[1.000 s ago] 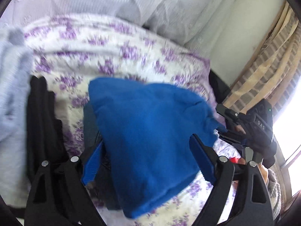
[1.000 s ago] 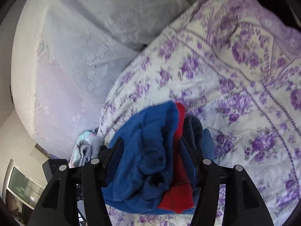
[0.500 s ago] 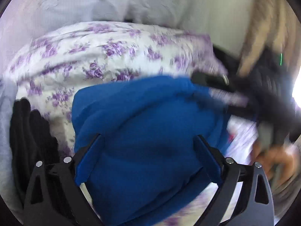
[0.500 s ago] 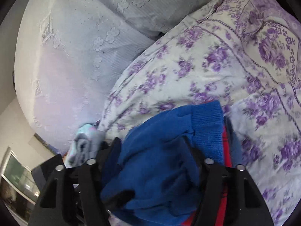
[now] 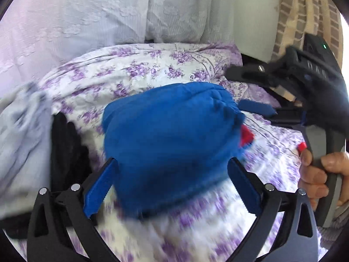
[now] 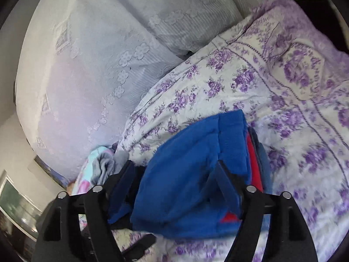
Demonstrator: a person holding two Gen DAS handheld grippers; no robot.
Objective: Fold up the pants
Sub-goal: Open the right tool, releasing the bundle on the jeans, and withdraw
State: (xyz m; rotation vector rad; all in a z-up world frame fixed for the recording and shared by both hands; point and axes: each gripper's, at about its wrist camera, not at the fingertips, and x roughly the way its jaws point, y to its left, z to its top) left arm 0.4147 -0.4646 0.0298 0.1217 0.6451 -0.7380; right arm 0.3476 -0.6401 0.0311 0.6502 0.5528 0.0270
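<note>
- On the floral quilt (image 5: 135, 69) the blue pants (image 5: 170, 135) now lie as a compact folded bundle; a second ago the same bundle hung looser and narrower between the tools, with its free edge lower.
- Since then the left view has swung toward the pillows (image 5: 109, 11), and the right gripper (image 5: 244, 89) has drawn off to the bundle's right side, one blue pad just beside the cloth.
- Judged from this, the last fold looks laid and the job near done; what remains is likely setting the bundle down square and letting go.
- The left gripper (image 5: 172, 185) stands spread wide, its pads flanking the bundle's near edge with no pinch visible.
- The right gripper (image 6: 174, 185) is also spread in its own view; the cloth sits between its fingers and drapes over them, and whether it rests on them cannot be told.
- A red lining (image 6: 253, 159) shows at the bundle's edge.
- Black clothes (image 5: 67, 144) and a grey garment (image 5: 21, 139) lie just left of the bundle, apart from it.
</note>
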